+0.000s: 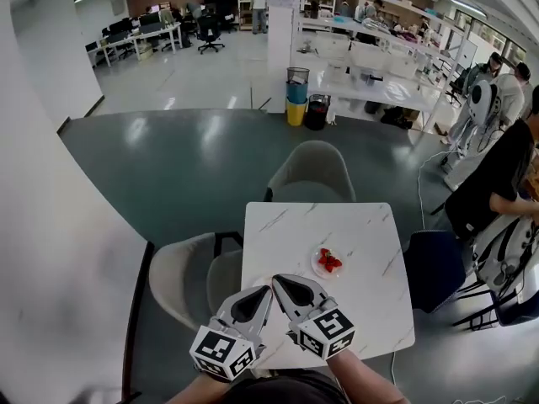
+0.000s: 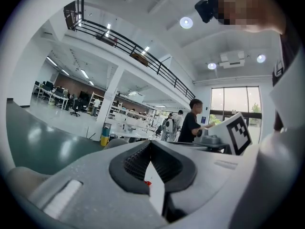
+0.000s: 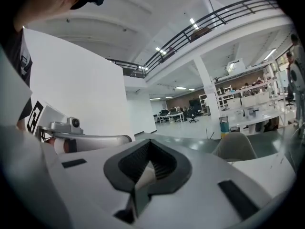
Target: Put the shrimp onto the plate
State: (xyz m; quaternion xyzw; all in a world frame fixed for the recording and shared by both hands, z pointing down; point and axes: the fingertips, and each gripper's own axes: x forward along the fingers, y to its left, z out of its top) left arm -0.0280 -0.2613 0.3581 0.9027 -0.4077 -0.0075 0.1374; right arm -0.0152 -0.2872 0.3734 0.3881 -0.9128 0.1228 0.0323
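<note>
The shrimp (image 1: 329, 262) lies on the plate (image 1: 315, 265), right of the bench's (image 1: 337, 221) middle. Over the near edge, the left hand-held gripper (image 1: 268, 290) and right hand-held gripper (image 1: 277, 280) hover, jaws pressed together, empty.

The plate (image 1: 315, 265) is sitting on the table (image 1: 337, 225), right of the table's middle and nearer its front edge, with the shrimp (image 1: 329, 262) lying on it. The left gripper (image 1: 268, 291) and the right gripper (image 1: 276, 281) are reaching in side by side over the table's front edge, with their tips close together, left of the plate. The far chair (image 1: 312, 171) is standing behind the table, the left chair (image 1: 189, 280) at the table's left side, the right chair (image 1: 434, 268) at its right side. Well behind the table, past the far chair, bins (image 1: 296, 99) are standing together. A person (image 1: 497, 175) is leaning off to the table's right.
</note>
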